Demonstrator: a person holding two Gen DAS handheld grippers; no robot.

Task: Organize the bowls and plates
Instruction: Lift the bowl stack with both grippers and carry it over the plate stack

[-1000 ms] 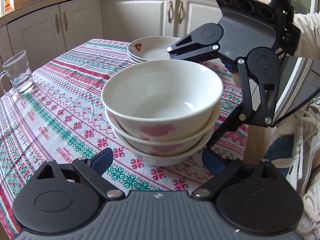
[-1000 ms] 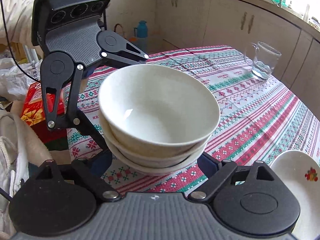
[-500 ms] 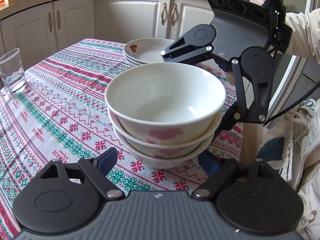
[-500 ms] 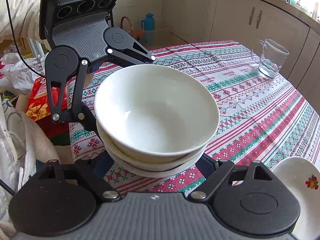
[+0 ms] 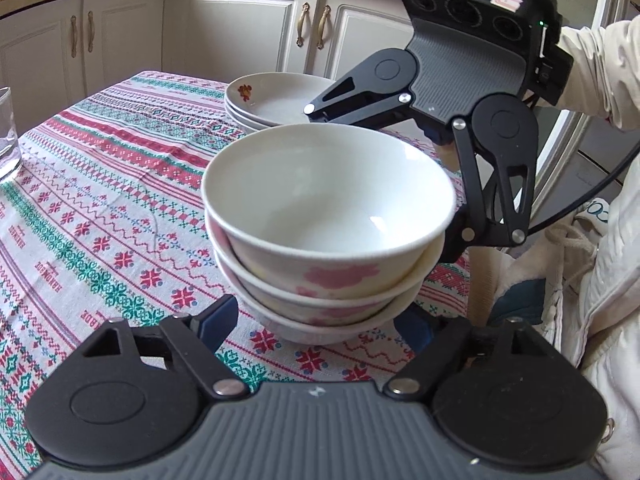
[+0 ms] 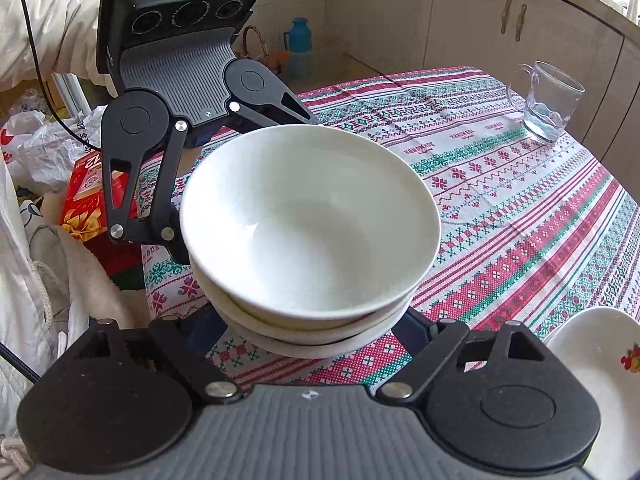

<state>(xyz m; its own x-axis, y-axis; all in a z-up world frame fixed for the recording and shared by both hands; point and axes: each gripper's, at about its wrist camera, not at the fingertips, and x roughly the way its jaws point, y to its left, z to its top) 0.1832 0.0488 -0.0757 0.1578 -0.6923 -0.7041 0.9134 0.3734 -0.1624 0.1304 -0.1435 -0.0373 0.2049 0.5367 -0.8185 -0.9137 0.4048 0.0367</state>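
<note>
A stack of three bowls (image 5: 328, 240) stood on the surface (image 5: 100, 208) under its patterned cloth, near the edge by the person's pale sleeve (image 5: 592, 68); the left claw (image 5: 320, 320) straddled the stack's base, its jaws having just been closing, though whether the blue pads pressed the lowest bowl could not be told; the right claw (image 6: 312, 328) straddled the stack from the opposite side, half spread, contact likewise unclear; a pile of plates (image 5: 272, 100) sat just behind the stack; a glass mug (image 6: 548, 100) stood well apart from it.
</note>
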